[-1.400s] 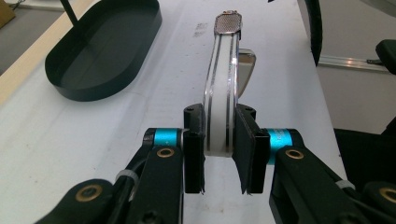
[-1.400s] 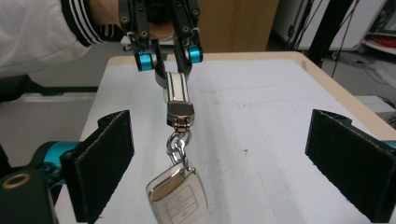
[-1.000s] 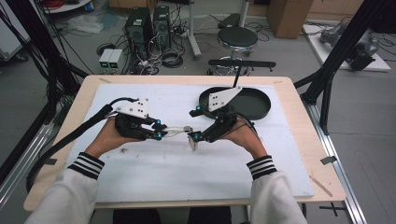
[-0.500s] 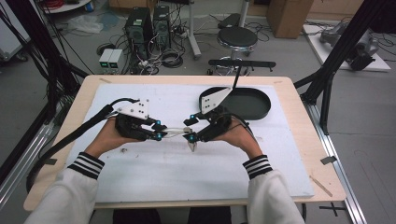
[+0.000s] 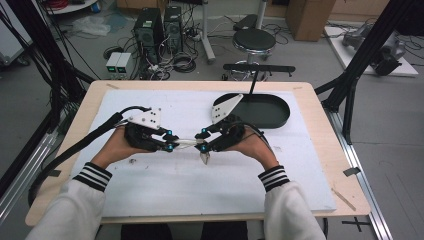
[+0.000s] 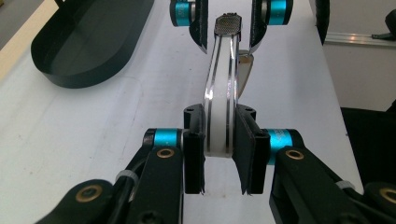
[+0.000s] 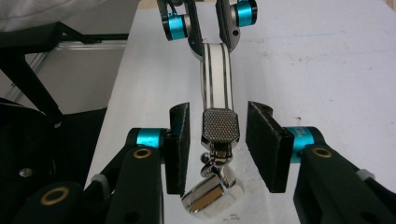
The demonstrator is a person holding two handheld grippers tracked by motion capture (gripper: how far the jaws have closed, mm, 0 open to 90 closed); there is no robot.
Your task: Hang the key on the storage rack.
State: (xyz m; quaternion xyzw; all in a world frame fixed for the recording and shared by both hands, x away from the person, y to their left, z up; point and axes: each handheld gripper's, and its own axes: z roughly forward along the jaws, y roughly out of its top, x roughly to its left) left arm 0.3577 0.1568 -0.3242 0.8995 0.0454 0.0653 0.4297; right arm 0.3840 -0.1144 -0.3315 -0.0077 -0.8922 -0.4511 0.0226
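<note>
So the left gripper (image 6: 218,161) is clamped hard on the white end of a nail clipper (image 6: 223,98), holding it out level above the white mat (image 5: 165,185), about mid-table. In the right gripper view, the right gripper (image 7: 218,147) has its pads either side of the clipper's textured lever end (image 7: 220,125), with a gap showing on both sides. Its jaws have just been closing in on it, but they aren't gripping yet, so I'd call them open around the clipper.

What I'd worry about: the shiny metal lever (image 7: 212,191) hangs loose below the clipper's end and looks free to swing. If the right pads come in on the pivot rather than the flat textured part, they could pinch it crooked or skate off the polished metal. Also, both grippers hold the same small rigid thing from opposite ends, so any pull or twist from the right one could lever the clipper out of the left pads and drop it on the mat. The black tray (image 5: 260,111) sits well apart, so it isn't catching anything.
</note>
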